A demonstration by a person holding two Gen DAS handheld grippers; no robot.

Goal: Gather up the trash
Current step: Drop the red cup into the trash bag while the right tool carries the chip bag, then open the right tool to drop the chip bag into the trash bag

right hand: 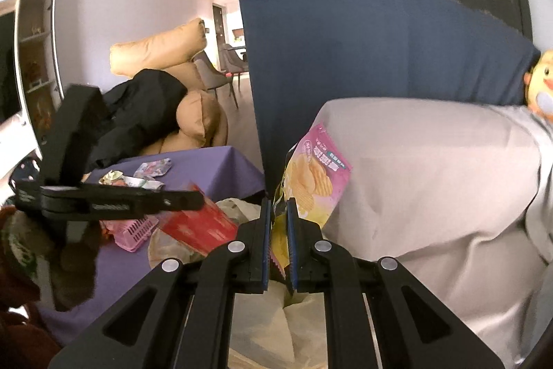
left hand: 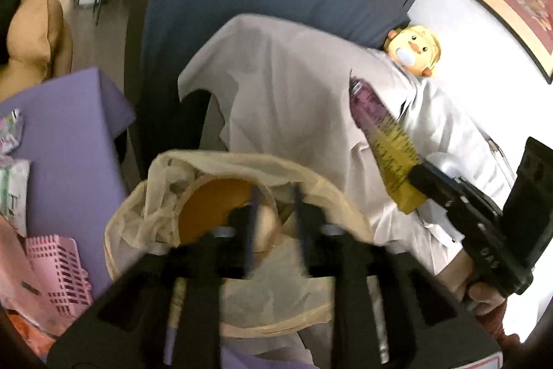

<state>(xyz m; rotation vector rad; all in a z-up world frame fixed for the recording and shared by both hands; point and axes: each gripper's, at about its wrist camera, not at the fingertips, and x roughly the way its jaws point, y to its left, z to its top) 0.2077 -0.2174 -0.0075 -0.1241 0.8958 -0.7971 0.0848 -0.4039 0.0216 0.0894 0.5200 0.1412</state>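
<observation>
Right tongs clenching chip bag, centre frame, above lined trash bin. Left tongs standing parted, empty, over bin mouth. Wrappers lying on purple counter, centre left: collection partly done, more remaining.

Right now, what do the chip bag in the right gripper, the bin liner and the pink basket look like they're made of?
Chip bag: thin printed plastic film, glossy and creased, with a zigzag-cut edge.
Bin liner: thin, translucent beige plastic, wrinkled and folded over the rim.
Pink basket: moulded rigid plastic, matte, judging by its regular slotted grid walls; blur leaves the finish uncertain.
</observation>
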